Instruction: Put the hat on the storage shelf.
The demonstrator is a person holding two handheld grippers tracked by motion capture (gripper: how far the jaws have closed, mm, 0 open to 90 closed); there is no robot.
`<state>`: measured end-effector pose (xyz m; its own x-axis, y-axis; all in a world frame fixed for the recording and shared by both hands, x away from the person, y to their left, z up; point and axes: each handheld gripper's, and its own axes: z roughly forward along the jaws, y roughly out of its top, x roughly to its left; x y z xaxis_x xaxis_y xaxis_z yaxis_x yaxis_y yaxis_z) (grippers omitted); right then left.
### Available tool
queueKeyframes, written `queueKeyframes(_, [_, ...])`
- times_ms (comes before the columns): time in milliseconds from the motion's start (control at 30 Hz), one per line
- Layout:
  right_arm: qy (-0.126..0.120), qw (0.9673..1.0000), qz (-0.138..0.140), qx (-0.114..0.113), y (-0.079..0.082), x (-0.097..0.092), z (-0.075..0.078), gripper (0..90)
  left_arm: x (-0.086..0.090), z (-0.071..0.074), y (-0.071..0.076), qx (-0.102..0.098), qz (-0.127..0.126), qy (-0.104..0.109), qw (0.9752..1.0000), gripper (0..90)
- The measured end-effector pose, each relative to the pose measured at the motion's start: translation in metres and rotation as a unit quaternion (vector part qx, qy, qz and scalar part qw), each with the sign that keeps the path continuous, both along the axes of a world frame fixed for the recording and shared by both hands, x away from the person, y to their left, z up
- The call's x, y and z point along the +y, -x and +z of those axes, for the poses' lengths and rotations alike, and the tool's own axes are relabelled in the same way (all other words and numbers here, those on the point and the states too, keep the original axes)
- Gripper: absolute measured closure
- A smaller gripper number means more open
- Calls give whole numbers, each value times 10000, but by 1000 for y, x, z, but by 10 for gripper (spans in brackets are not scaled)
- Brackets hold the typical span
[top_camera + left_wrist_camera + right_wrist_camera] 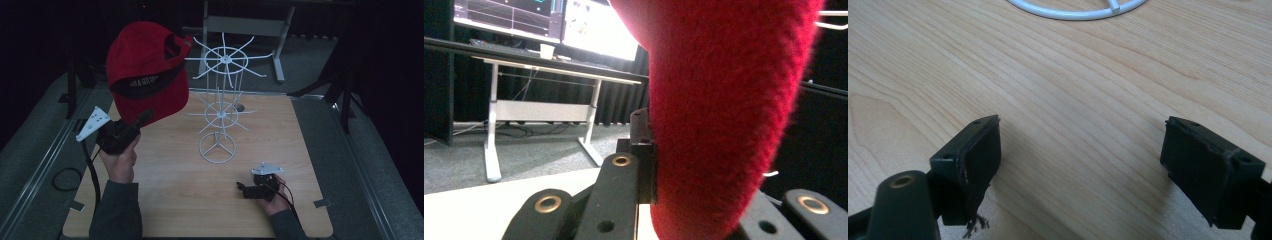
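Note:
A red cap (145,65) with a black underside hangs in the air over the table's left back part, close to the left of a white wire rack (222,107). My left gripper (145,117) is shut on the cap's brim (724,100) from below, and the brim hides one pad. The rack stands upright mid-table on a ring base (1073,12), with two spoked tiers. Near the front right, my right gripper (242,189) rests low over the wood. Its jaws stand wide apart (1080,155) with nothing between them.
The wooden table (175,200) sits on grey carpet. A white-legged desk (544,65) with monitors stands behind it, and its frame (245,25) is close behind the rack. A black cable loop (65,177) lies off the table's left edge.

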<state>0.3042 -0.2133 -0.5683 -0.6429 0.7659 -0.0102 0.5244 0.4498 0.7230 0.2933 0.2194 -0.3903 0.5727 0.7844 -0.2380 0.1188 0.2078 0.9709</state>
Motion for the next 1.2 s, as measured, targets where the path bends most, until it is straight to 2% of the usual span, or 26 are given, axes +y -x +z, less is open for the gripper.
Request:
queueKeyframes(533, [0, 10000, 0, 1, 0, 0, 0, 163, -7, -5, 2, 41, -44, -90, 9999, 849])
queueKeyframes(733, [-1, 10000, 1, 1, 0, 0, 0, 163, -8, -6, 2, 61, -6, -236, 9997, 849])
queueKeyframes(1200, [8, 10000, 8, -5, 0, 0, 0, 163, -5, -19, 4, 178, 53, -302, 9994, 849])
